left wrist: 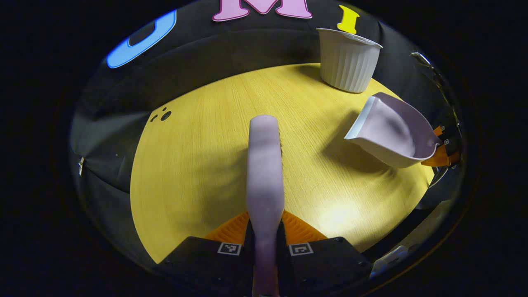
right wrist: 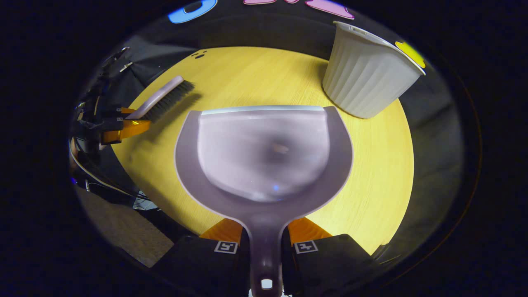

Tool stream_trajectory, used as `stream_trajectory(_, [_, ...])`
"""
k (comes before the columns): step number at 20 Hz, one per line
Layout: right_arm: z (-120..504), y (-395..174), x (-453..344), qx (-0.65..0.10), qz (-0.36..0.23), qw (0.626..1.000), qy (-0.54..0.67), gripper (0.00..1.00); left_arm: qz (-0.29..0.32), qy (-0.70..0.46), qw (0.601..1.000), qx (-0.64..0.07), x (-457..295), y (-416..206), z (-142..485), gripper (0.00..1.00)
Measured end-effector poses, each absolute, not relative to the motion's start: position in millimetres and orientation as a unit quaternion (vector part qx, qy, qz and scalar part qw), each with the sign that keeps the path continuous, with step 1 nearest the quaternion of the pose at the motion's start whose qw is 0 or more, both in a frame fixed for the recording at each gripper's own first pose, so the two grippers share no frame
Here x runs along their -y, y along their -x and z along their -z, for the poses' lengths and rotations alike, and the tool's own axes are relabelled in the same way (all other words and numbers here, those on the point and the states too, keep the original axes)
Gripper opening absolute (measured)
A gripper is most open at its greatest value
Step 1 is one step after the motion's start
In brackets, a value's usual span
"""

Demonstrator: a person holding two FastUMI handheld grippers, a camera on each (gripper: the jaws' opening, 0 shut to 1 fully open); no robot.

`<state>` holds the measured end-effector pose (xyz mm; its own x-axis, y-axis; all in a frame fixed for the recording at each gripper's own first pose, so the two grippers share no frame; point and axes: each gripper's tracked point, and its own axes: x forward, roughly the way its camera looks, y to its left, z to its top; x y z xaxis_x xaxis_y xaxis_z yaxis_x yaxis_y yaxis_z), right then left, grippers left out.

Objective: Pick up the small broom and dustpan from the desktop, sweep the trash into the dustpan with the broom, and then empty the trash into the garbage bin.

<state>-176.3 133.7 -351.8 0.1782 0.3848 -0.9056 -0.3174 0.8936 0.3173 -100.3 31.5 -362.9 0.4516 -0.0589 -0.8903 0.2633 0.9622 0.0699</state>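
Right gripper view has the right gripper clamped on the pale lilac plastic dustpan's handle, its mouth toward the far-right ribbed white bin, while the left gripper clamps the lilac broom.

The left gripper has both fingers pressed on the broom handle, which runs straight forward between them. The right gripper is clamped on the dustpan handle, holding the pan level ahead of it. In each view the other gripper appears at the far edge, well apart from this one.
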Motion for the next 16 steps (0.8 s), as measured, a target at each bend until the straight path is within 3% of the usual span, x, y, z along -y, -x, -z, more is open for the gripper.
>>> stream_trajectory(6, [363, 177, -143, -0.618, -0.214, 0.755, -0.044, 0.39, 0.094, -0.111, 0.836, -0.529, -36, 96, 383, 0.27])
stream_trajectory(13, [365, 183, -143, -0.624, -0.215, 0.751, -0.028, 0.32, 0.092, -0.130, 0.834, -0.529, -41, 83, 406, 0.32])
stream_trajectory(16, [359, 184, -148, -0.624, -0.222, 0.748, -0.043, 0.42, 0.090, -0.140, 0.835, -0.524, -42, 82, 401, 0.36])
